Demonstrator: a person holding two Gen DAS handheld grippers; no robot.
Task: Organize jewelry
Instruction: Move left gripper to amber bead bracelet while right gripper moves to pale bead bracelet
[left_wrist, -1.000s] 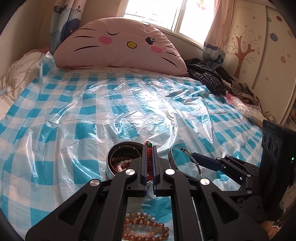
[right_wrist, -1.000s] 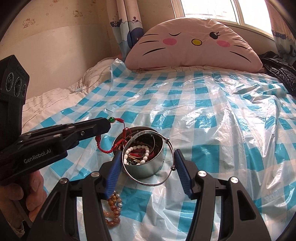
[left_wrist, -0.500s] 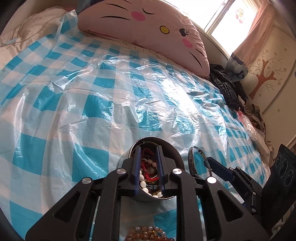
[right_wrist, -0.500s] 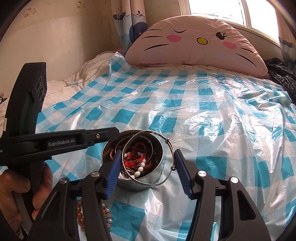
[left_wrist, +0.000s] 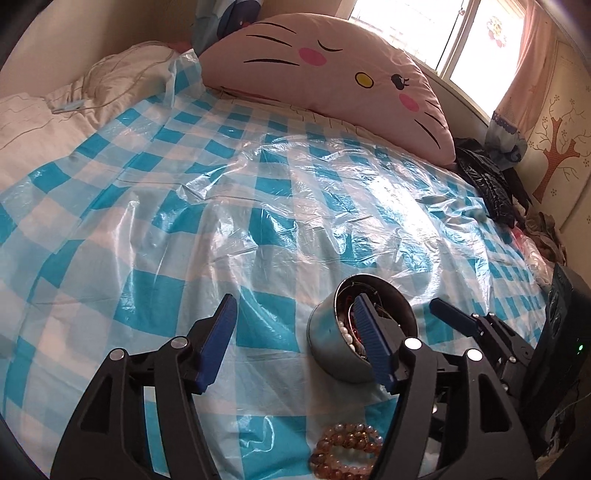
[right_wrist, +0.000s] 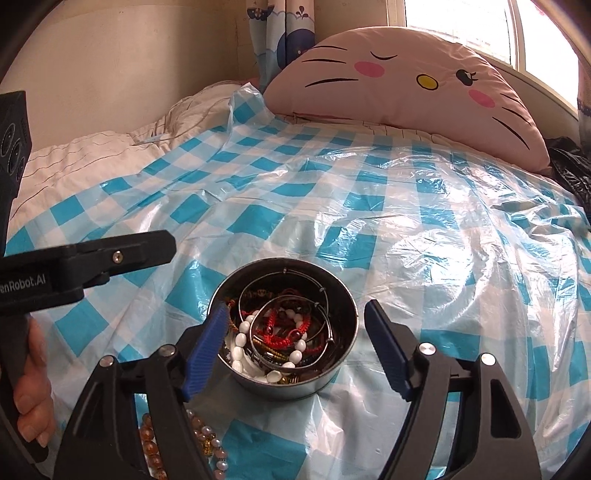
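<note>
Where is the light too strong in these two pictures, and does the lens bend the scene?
Left wrist view: window blown out white, glare on the plastic sheet. Right wrist view: window also overexposed, sheet shiny. Both views: fisheye curving, dark corners.

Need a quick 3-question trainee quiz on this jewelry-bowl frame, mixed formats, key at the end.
1. True or false: the red cord bracelet lies inside the steel bowl.
2. Which jewelry lies on the checked plastic sheet, outside the bowl? A) amber bead bracelet B) gold watch C) pearl earrings
3. Fill in: between the pads of the left gripper there is ___.

Key
1. True. It sits on the white bead string and the wire bangles.
2. A. The amber bead bracelet lies just in front of the bowl.
3. Nothing; its jaws are opening, and so are those of the right gripper, whose pads stand clear of the bowl.
</note>
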